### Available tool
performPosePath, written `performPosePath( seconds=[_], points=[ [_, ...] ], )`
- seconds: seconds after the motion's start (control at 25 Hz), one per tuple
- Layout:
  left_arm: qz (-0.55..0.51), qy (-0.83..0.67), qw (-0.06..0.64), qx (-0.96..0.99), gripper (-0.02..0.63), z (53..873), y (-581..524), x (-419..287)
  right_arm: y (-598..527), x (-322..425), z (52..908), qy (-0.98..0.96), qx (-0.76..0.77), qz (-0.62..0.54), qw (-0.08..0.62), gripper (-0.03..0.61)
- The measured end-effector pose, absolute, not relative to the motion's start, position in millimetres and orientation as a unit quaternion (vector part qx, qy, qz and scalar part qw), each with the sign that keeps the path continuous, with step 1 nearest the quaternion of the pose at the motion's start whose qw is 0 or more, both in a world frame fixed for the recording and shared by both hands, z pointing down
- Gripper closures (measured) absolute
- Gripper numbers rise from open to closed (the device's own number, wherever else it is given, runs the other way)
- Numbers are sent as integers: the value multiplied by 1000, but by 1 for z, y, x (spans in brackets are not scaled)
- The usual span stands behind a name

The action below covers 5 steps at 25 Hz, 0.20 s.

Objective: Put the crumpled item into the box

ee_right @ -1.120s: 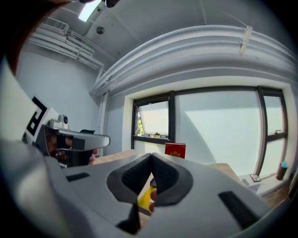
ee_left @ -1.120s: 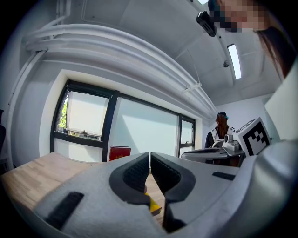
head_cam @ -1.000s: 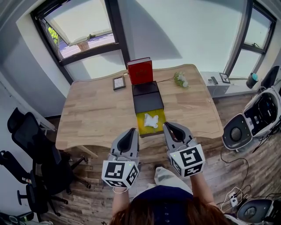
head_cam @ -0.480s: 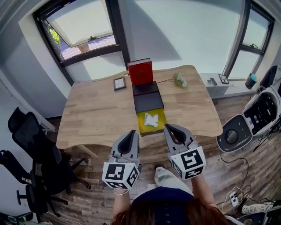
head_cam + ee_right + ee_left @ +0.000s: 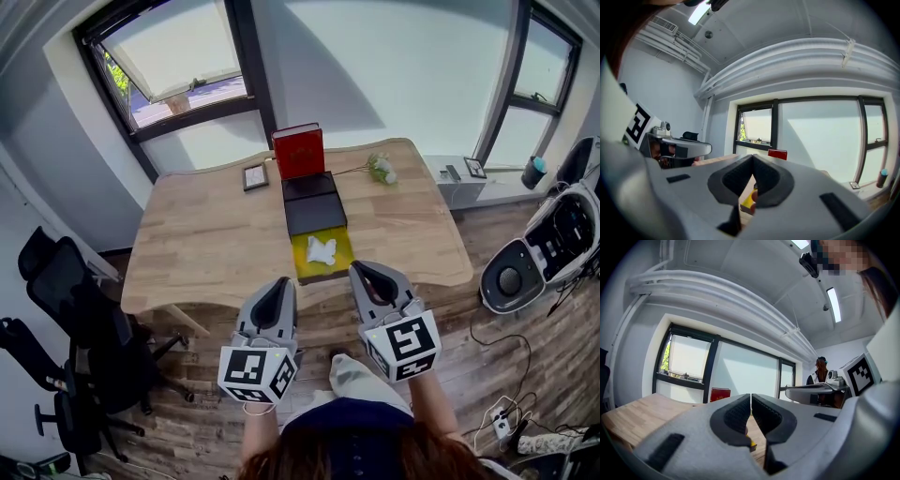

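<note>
Head view: wad point(image 5: 322, 250) lies fwd, roughly midway betw. L gripper point(image 5: 281, 282) & R gripper point(image 5: 361, 272), box point(image 5: 315, 214) just beyond; both pairs of jaws closed, empty.

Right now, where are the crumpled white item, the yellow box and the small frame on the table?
crumpled white item point(image 5: 322, 249): head view, on its middle.
yellow box point(image 5: 302, 264): head view, on the bare yellow floor left of the item.
small frame point(image 5: 254, 176): head view, on its centre.

Grey-shelled left hand-held gripper point(image 5: 280, 282), right hand-held gripper point(image 5: 363, 271); black pads point(image 5: 736, 416); marker cubes point(image 5: 256, 373).
</note>
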State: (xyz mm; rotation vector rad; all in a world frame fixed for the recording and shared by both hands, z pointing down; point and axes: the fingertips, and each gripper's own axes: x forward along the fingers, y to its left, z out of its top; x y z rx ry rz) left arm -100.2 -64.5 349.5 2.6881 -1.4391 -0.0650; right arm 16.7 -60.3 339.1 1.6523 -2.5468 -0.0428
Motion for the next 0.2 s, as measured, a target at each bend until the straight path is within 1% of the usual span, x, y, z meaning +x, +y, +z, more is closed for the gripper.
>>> performPosePath(
  seconds=[0.2],
  points=[
    [-22, -472, 48, 880, 584, 351, -54, -102, -49, 16, 338, -838, 543, -16, 51, 555]
  ],
)
